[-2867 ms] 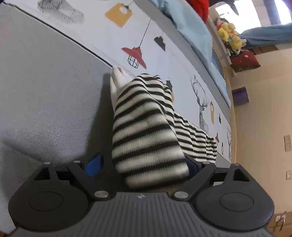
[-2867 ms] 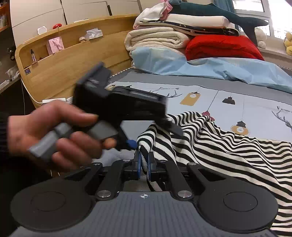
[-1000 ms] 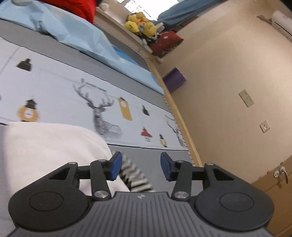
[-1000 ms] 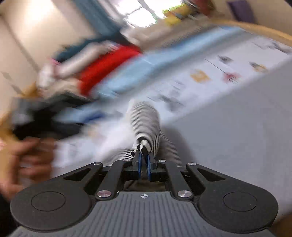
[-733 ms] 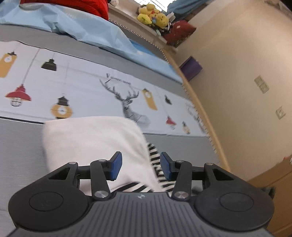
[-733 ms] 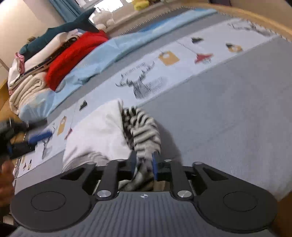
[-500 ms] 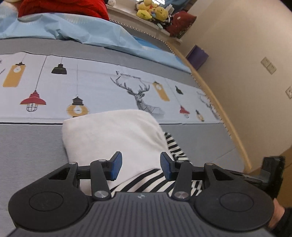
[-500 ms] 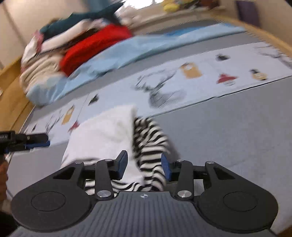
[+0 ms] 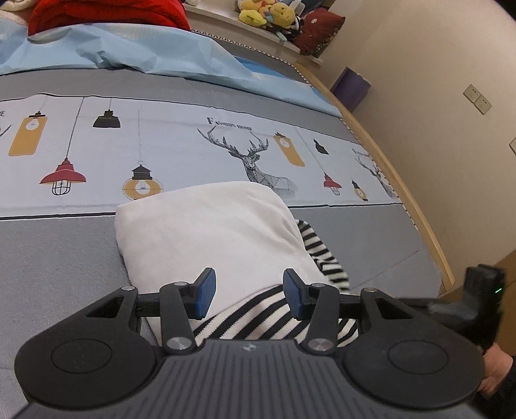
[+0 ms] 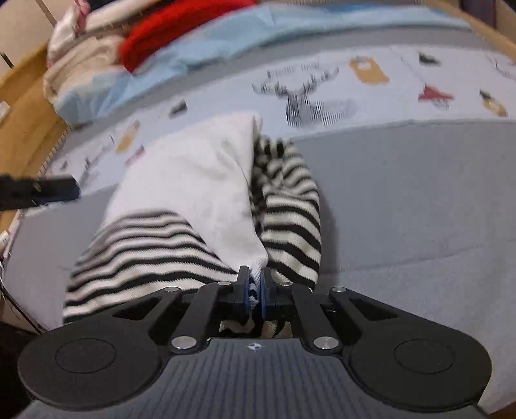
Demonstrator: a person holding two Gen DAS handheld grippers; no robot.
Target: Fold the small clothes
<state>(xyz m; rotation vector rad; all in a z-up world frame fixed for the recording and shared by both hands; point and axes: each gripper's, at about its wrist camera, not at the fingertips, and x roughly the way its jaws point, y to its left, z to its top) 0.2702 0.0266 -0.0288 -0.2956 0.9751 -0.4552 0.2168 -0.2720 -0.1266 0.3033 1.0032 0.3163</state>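
The left gripper (image 9: 248, 291) is held with its blue-padded fingers (image 9: 203, 293) spread wide, and nothing is gripped between them. Seen through the gap between the fingers, the folded garment (image 9: 209, 232) lies on the bed, its white side turned up; a black-and-white striped part shows just below and between the fingertips, and another striped fold sticks out to the right of the right finger. Whether the pads touch the cloth cannot be told. Ahead of the fingers, past the garment, a pale band of the bed cover (image 9: 180, 145) printed with lamps and a deer is seen, with grey cover on the near side. Further ahead a light blue quilt (image 9: 129, 51) and a red blanket (image 9: 106, 16) are piled. To the far right of the fingers the right gripper's (image 9: 477, 299) body is seen at the bed's edge.

The right gripper (image 10: 254, 291) is closed to a narrow slit, and a white edge of the garment (image 10: 193, 180) is pinched between its pads. Striped cloth spreads to the left of the fingers and bunches up just right of them; the white panel runs forward from the fingertips. Grey cover lies to the right. Far left of the fingers, the left gripper's tip (image 10: 48, 191) is seen, blurred.
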